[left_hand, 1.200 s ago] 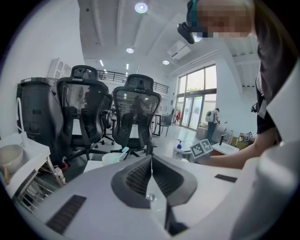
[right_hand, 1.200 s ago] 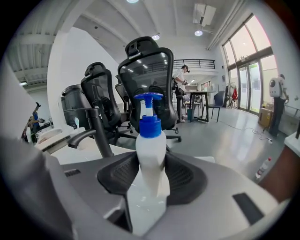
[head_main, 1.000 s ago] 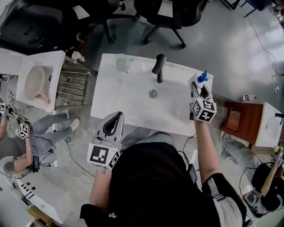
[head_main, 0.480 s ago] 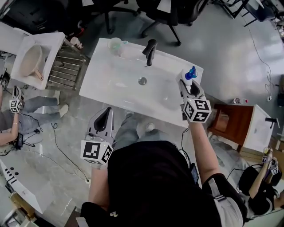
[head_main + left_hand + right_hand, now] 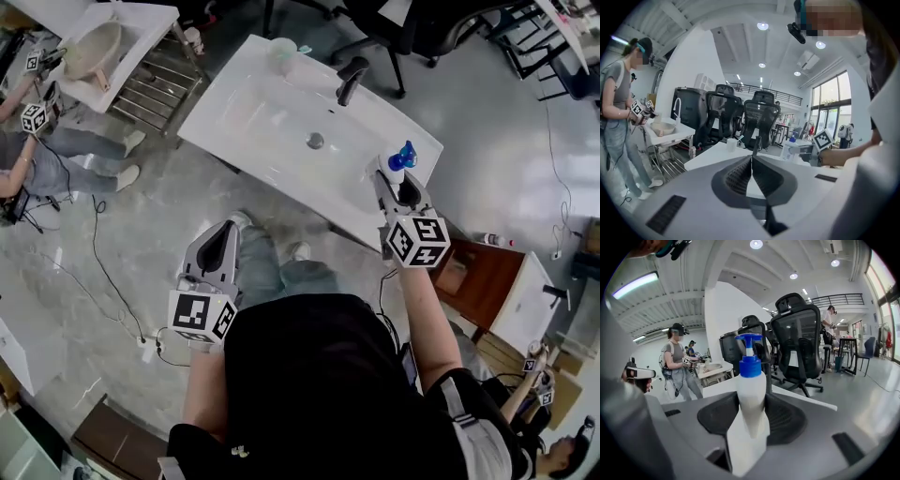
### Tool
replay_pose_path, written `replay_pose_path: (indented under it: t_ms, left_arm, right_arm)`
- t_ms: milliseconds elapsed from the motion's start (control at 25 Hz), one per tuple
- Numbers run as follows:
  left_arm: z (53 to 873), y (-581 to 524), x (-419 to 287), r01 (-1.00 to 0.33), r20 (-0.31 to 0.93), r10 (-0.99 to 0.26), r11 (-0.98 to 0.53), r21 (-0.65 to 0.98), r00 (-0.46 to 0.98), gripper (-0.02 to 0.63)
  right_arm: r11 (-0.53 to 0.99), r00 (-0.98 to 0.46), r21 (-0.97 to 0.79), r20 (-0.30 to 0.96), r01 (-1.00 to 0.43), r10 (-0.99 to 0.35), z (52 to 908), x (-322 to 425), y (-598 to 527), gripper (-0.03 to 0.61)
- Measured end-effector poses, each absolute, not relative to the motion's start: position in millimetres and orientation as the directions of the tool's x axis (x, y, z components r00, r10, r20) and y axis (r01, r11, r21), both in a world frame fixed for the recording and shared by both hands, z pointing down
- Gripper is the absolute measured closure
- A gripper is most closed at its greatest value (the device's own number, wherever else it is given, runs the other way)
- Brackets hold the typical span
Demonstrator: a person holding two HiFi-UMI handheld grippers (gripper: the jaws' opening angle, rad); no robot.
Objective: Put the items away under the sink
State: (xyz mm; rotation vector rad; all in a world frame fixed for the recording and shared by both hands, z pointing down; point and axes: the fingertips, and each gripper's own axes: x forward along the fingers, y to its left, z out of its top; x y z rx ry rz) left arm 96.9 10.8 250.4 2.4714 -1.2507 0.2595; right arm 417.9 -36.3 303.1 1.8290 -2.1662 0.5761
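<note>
My right gripper [image 5: 401, 185] has its jaws pinching a white bottle [image 5: 751, 390] with a blue pump top, gripped at its narrow upper body and standing upright. The side facing my camera is plain white and I can read no print on it. The only marks I can make out are the black-and-white squares on my marker cubes, right [image 5: 417, 241] and left [image 5: 200, 316].

My right arm reaches forward, holding the bottle over the right corner of the white table [image 5: 234, 131], to the right of the tap [image 5: 351, 80] and the drain [image 5: 316, 141]. The jaws cover the bottle's base, so I cannot tell whether it touches the table.

My left gripper [image 5: 751, 164] has its jaws pressed together with nothing between them. It hangs short of the table's near edge, over the grey floor, pointing toward the table.

A pale cup [image 5: 281, 52] stands at the far corner of the table. My own body cuts off the lower part of the head view.
</note>
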Motion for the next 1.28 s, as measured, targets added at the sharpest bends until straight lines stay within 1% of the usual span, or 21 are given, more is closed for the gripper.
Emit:
replay_pose_path:
  t_ms: [360,680,1000,1280]
  left_arm:
    - [254.2,49.1,18.6,-0.862,0.32,-0.803,-0.437,0.259,0.503,0.591]
    - [259.2,71.0,-70.5,-0.876,0.314,-0.825,-0.394,0.277,0.47,0.591]
    - [286.6,88.4,-153.4,-0.873,0.321,-0.824,-0.374,0.312,0.468,0.591]
    - [317.2,101.5,-186.0,-0.863,0.356,-0.798,-0.377,0.336,0.487,0.591]
  right_arm:
    - [0.267,-0.298,-0.131,0.441,-0.955,-0.847,291.2,330.5,-26.4,0.39]
    - [0.312,-0.335,-0.126,0.453,-0.942,-0.827,290.9,238.9,-19.5,0.39]
    - [0.331,-0.355,-0.137,0.481,-0.934,-0.802,309.4,144.9,-5.5,0.39]
    - [0.379,-0.395,-0.14,0.498,-0.915,-0.771,331.5,81.5,3.2,0.391]
